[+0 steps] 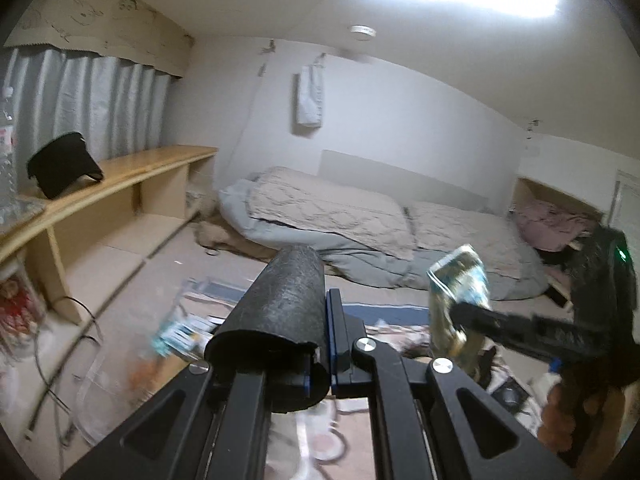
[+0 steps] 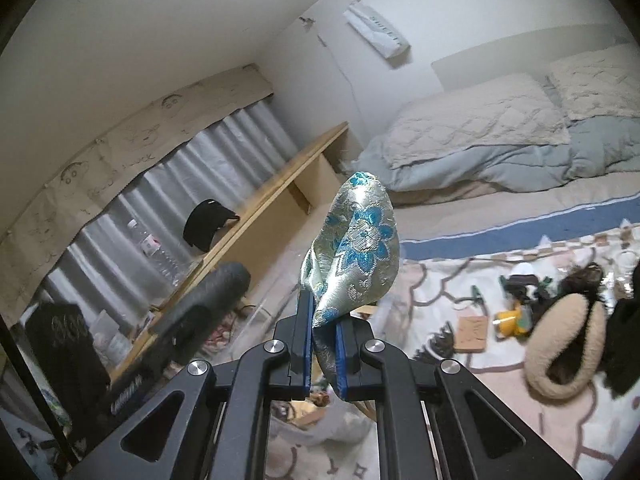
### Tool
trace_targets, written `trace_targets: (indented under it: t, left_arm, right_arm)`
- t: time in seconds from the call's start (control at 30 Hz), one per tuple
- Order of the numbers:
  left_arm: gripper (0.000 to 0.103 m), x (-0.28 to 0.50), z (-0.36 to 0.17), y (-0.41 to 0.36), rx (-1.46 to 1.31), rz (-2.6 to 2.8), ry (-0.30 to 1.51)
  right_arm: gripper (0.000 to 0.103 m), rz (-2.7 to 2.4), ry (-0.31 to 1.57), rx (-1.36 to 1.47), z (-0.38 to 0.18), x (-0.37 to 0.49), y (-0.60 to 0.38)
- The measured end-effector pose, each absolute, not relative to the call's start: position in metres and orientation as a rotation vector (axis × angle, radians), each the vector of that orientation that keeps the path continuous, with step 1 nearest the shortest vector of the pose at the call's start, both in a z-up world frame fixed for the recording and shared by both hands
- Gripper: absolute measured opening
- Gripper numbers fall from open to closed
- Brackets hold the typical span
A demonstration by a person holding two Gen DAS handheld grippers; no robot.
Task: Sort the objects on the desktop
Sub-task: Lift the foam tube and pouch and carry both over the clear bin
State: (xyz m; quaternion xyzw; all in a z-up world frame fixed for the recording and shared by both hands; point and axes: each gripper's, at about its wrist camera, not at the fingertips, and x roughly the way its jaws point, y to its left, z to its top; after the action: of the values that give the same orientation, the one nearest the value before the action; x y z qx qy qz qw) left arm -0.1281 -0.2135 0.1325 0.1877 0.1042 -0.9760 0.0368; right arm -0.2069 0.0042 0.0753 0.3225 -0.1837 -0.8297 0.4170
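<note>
Left wrist view: left gripper [image 1: 320,344] clamped on a black foam roll [image 1: 280,300], lying along the left finger and poking out past the tips, carried in the air. Right gripper [image 1: 460,316] seen at the right of the same view, a hand [image 1: 560,412] on its grip, pinching a brocade pouch [image 1: 456,276]

Right wrist view: right gripper [image 2: 322,336] closed tight on the lower corner of the blue-and-cream flowered pouch [image 2: 360,248], rest of the fabric standing up above the pads. Foam roll [image 2: 216,292] visible at left, also aloft. Both views blurred low down

Progress, judged: two items picked, neither set down yet; no bin or tray identifiable, so destination cannot be told. Plenty left unsorted on the patterned blanket [image 2: 460,432] toward its right edge: beige earmuffs [image 2: 560,344], a yellow toy [image 2: 510,322], a small brown card [image 2: 472,334], other small bits too blurred to name. Wooden shelf [image 2: 280,184] along the curtain wall holding only a black cap [image 2: 208,224] and a water bottle [image 2: 154,252]. Task looks early
</note>
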Motion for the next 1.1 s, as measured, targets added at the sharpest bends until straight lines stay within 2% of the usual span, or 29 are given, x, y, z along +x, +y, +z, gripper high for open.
trace_targets:
  t: [0.23, 0.63, 0.97, 1.0, 1.03, 1.1]
  left_arm:
    - [0.006, -0.177, 0.116, -0.255, 0.713, -2.867, 0.292]
    - [0.006, -0.266, 0.037, -0.338, 0.977, -2.630, 0.607]
    - [0.007, -0.319, -0.007, -0.368, 1.052, -2.458, 0.622]
    - [0.017, -0.324, -0.010, -0.370, 1.078, -2.434, 0.609]
    - [0.045, -0.330, -0.015, -0.373, 1.121, -2.405, 0.593]
    - [0.077, -0.334, -0.024, -0.377, 1.184, -2.336, 0.573]
  right_arm:
    - [0.010, -2.015, -0.477, 0.871, 0.051, -0.223, -0.028]
    - [0.010, -1.988, -0.398, 0.938, 0.018, -0.255, -0.072]
    - [0.010, -1.984, -0.358, 0.929, 0.013, -0.267, -0.081]
    - [0.010, -1.985, -0.356, 0.929, 0.013, -0.268, -0.081]
    - [0.010, -1.985, -0.355, 0.930, 0.012, -0.269, -0.082]
    - [0.010, -1.983, -0.347, 0.935, 0.010, -0.271, -0.085]
